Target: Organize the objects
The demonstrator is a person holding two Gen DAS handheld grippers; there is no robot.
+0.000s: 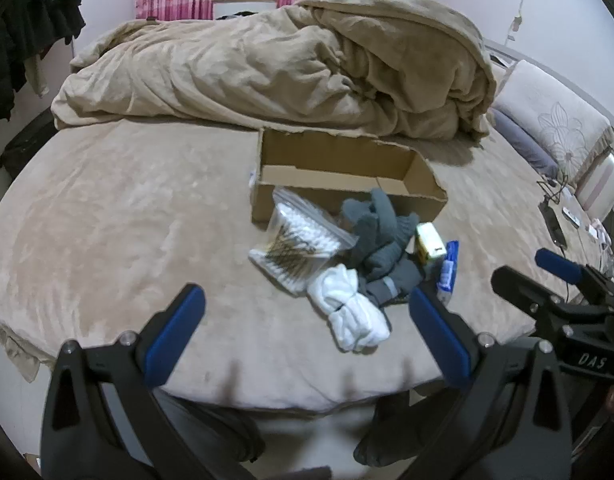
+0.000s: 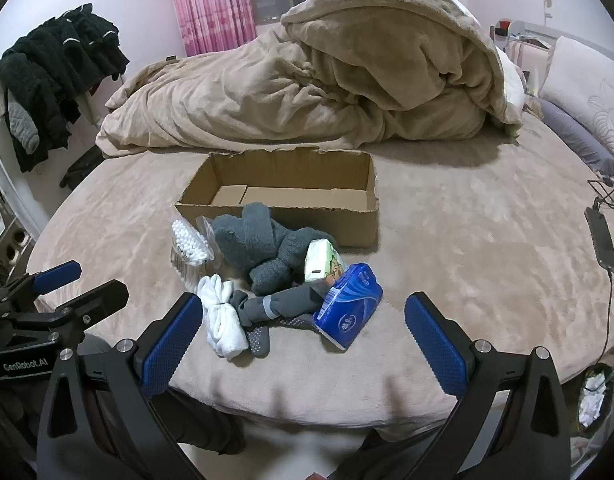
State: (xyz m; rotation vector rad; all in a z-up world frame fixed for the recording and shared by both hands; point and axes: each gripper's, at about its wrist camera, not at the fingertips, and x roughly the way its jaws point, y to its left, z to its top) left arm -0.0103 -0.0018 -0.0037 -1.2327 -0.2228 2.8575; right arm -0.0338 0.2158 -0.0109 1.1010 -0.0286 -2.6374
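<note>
An open, empty cardboard box (image 1: 339, 172) (image 2: 283, 188) sits on the bed. In front of it lies a pile: a bag of cotton swabs (image 1: 295, 248) (image 2: 189, 244), grey fuzzy gloves (image 1: 373, 232) (image 2: 263, 244), white socks (image 1: 349, 314) (image 2: 221, 326), grey socks (image 1: 391, 286) (image 2: 275, 308), a green tissue pack (image 1: 429, 242) (image 2: 321, 262) and a blue tissue pack (image 1: 449, 266) (image 2: 349, 306). My left gripper (image 1: 307, 312) is open and empty, just short of the pile. My right gripper (image 2: 303, 318) is open and empty, also near the pile.
A crumpled beige duvet (image 1: 291, 68) (image 2: 327, 80) lies behind the box. Pillows (image 1: 547, 120) and a phone with cable (image 2: 601, 240) are at the right. Dark clothes (image 2: 51, 80) hang at the left. The bed's front edge (image 2: 307, 408) is just below the grippers.
</note>
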